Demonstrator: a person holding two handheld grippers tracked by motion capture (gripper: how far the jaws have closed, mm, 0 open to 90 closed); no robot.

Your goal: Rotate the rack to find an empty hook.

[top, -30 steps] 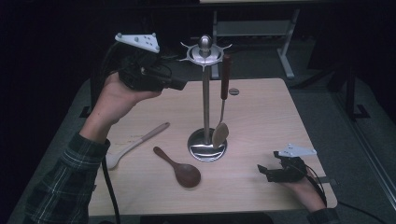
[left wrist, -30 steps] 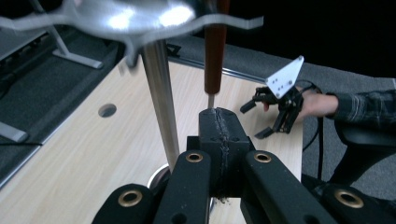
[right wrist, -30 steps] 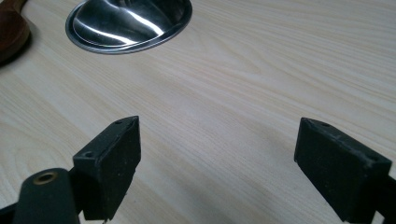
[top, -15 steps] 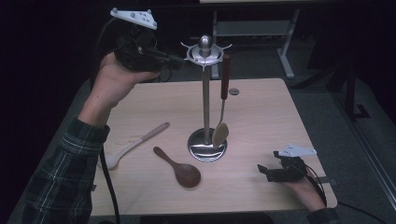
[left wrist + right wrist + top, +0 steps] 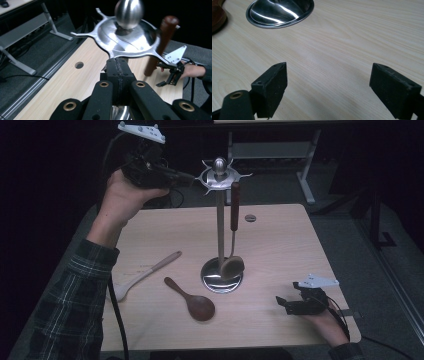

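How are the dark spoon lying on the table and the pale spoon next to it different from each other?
The dark wooden spoon is a deep reddish brown; the pale spoon is light, close to the table's colour. The dark wooden spoon looks shorter, with a broad round bowl; the pale spoon has a longer, slimmer handle. The dark wooden spoon's bowl points toward the person's side and to the right, the pale spoon's toward the left edge. Both lie flat and loose on the table, untouched.

Each gripper is built of black links with brass-coloured pivot bushings and flat black pads. The left gripper [image 5: 187, 177] and the right gripper [image 5: 281, 303] each carry a grey three-cornered plate and a black cable. A dark plaid sleeve [image 5: 75, 305] is worn.
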